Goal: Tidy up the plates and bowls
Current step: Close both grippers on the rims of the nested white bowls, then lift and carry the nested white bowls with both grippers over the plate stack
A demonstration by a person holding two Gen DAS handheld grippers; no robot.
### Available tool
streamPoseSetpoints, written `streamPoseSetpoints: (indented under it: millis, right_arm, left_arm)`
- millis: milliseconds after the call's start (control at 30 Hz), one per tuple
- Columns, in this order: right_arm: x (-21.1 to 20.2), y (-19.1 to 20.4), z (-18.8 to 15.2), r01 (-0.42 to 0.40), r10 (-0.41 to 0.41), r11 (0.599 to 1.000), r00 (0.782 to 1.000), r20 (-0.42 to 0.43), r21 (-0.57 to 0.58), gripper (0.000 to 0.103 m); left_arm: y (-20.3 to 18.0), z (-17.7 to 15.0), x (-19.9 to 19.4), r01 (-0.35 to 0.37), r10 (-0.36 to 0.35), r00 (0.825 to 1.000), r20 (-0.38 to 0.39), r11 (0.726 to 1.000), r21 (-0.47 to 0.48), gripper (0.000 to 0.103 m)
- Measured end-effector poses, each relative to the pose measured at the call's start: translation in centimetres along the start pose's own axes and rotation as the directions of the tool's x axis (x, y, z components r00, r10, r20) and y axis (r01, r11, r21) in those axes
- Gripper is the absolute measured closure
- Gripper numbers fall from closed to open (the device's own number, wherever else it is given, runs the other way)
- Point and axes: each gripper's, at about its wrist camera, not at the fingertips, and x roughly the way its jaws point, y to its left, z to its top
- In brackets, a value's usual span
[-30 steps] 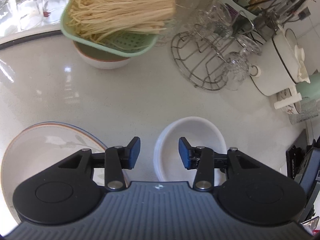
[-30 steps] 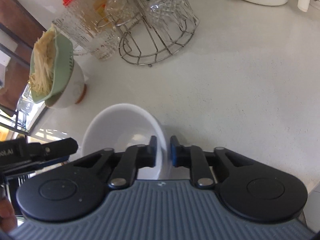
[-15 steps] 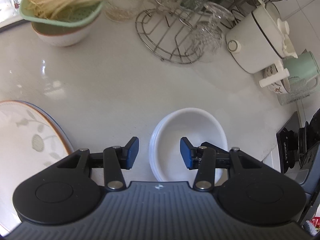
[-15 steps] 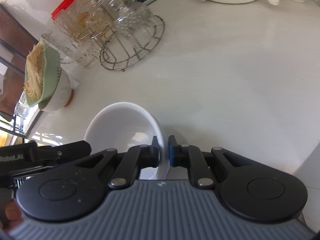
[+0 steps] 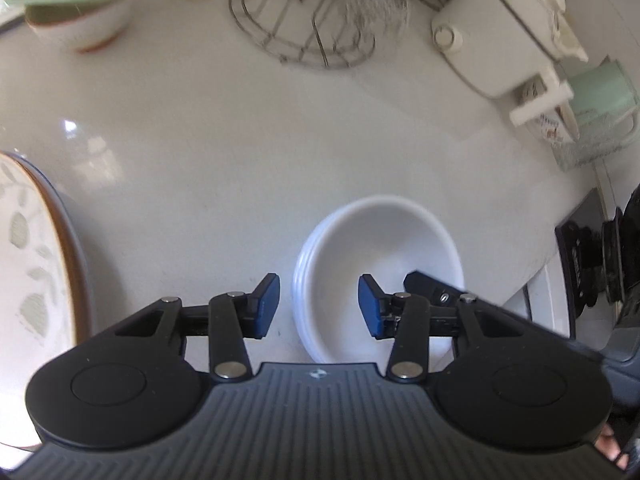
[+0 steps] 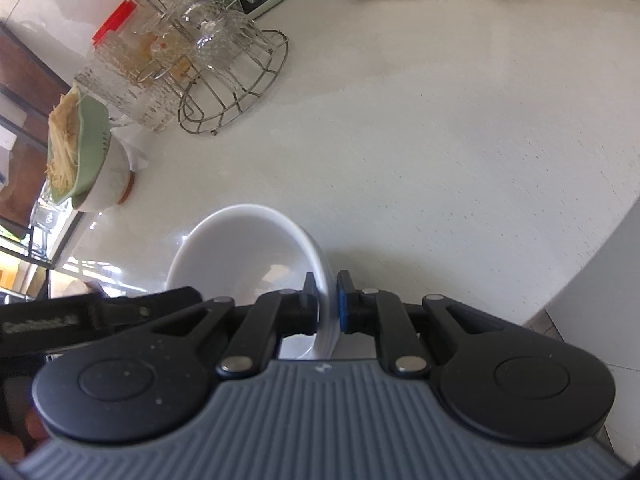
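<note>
A stack of white bowls sits on the white counter just ahead of my left gripper. The blue pads straddle the stack's left rim without touching it, and the jaws are closing. My right gripper is shut on the right rim of the top white bowl, one finger inside and one outside. Its inner finger shows inside the bowl in the left wrist view. A large leaf-patterned plate with a brown rim lies at the left edge.
A wire rack holding glass cups stands at the back, beside a ribbed glass jar. A green colander of noodles rests on a bowl at far left. A white pot and a green kettle stand at right.
Both hands have shifted across the counter with the bowl still gripped on the right. In the left view the plate slid toward the left edge, the pot came nearer, and the left jaws narrowed slightly.
</note>
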Motion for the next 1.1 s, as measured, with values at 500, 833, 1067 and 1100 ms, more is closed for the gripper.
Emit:
streamPoseSetpoints:
  millis: [500,833,1067,1100]
  right_arm:
    - [-1.0,-0.2,-0.5,-0.015,0.015,0.999,1.000,0.011,-0.031,0.091]
    - [-3.3,0.1,-0.7,-0.030,0.031,0.998,0.999,0.025,-0.054,0.090]
    - [-5.7,-0.3,-0.8,-0.043,0.046,0.997,0.998,0.036,-0.058,0.090]
    - [-6.2,-0.2,-0.8,-0.042,0.046,0.997,0.998,0.043,-0.071,0.090]
  left_arm:
    - [-0.2,-1.5,-0.1,-0.029,0.029,1.000,0.009,0.999,0.014,0.088]
    - [-1.5,-1.9,-2.4,-0.037,0.036,0.999,0.021,0.999,0.014,0.088]
    - [-3.3,-3.0,-4.4,-0.037,0.036,0.999,0.032,0.999,0.006,0.088]
    - [-3.6,-3.2,-4.7,-0.039,0.038,0.999,0.033,0.999,0.003,0.088]
